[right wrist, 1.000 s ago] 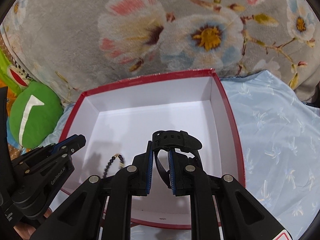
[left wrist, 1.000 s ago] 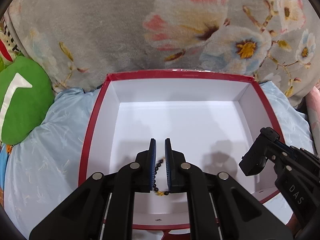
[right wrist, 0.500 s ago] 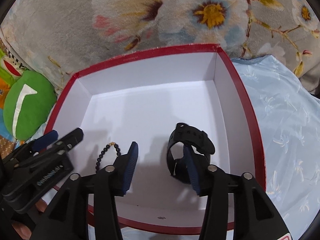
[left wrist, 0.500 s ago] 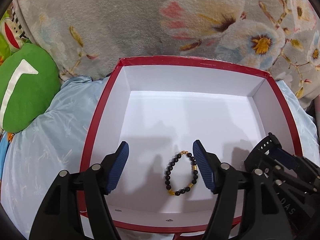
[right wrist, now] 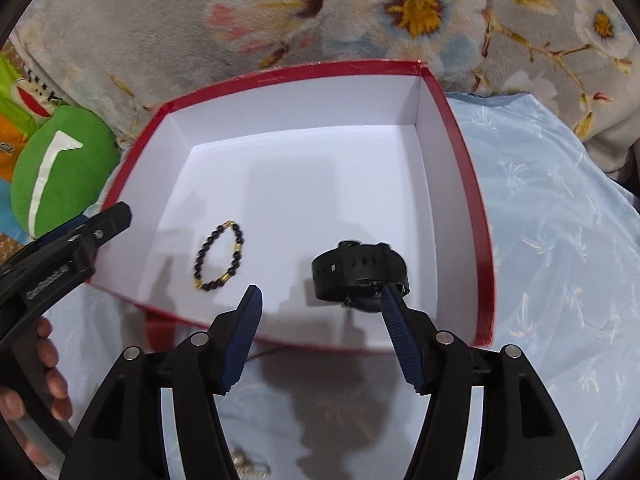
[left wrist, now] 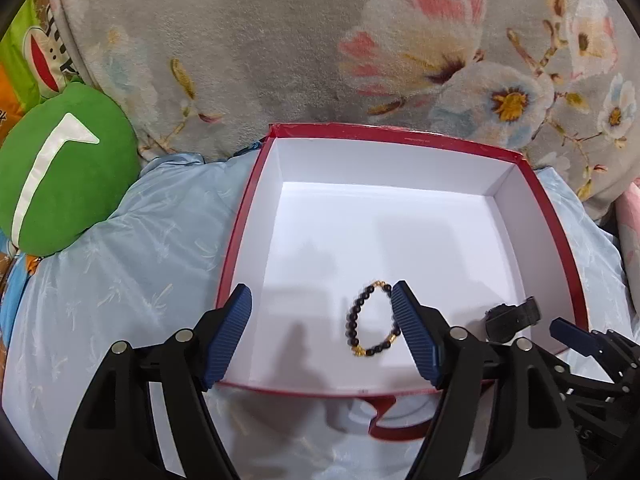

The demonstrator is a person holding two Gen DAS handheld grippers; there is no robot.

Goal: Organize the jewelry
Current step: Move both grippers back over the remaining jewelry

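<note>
- Left wrist view, nearest me: my left gripper [left wrist: 322, 334] has its blue ribbed pads spread wide and still parting, with nothing pressed between them.
- Just past those pads, the black bead bracelet with gold spacer beads [left wrist: 373, 319] lies flat in a loose oval on the white floor of the box, close to the right pad; I cannot tell whether it touches it.
- Right wrist view: my right gripper [right wrist: 320, 334] is likewise released and opening wider. The black rubber-strapped wristwatch [right wrist: 360, 272] sits on its side on the box floor, just beyond the right pad; contact there is unclear.
- From this side the bracelet [right wrist: 219, 255] lies to the left of the watch, the two well apart, both in the near half of the box.
- The square cardboard box, red outside and white inside [right wrist: 466, 184], has no dividers.
- A hand [right wrist: 38, 380] grips the left tool at the lower left edge of this view.
- The box rests on a pale blue printed sheet [right wrist: 552, 240].
- Farther back lies a grey fleece blanket with large pink and white flowers [left wrist: 280, 40], and to the left a round green plush cushion with a white mark [left wrist: 60, 172].
</note>
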